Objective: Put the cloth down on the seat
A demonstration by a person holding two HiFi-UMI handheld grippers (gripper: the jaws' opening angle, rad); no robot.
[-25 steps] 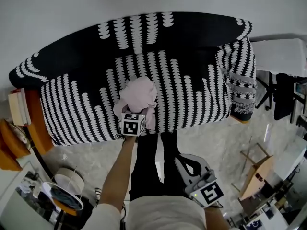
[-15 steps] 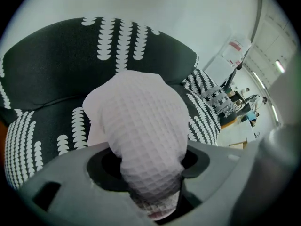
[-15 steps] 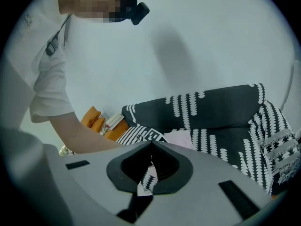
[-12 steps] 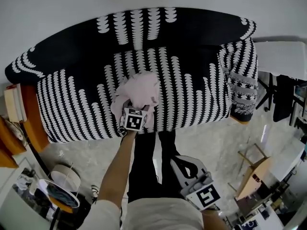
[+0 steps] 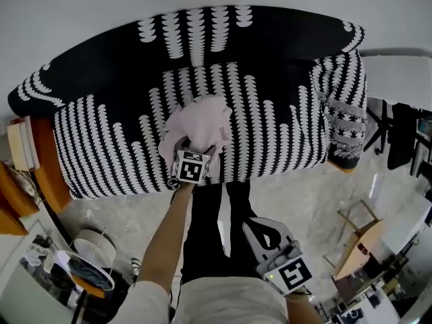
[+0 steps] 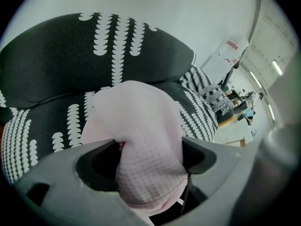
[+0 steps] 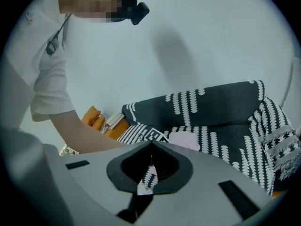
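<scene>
The head view shows the pink cloth (image 5: 197, 123) bunched on the sofa seat (image 5: 270, 140) near its front edge. Only the left gripper view shows the left gripper (image 6: 148, 144) with its jaws just opening, loose around the cloth. The right gripper (image 7: 150, 145) is closed and empty.

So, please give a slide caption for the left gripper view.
Left hand-held gripper, jaws just opening, pink cloth between them, over the patterned sofa seat.

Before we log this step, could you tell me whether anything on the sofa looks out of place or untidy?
Only the pink cloth: it lies crumpled in a heap near the front edge of the sofa seat, not flat, with a fold between the left gripper's jaws, which have just been opening.
</scene>
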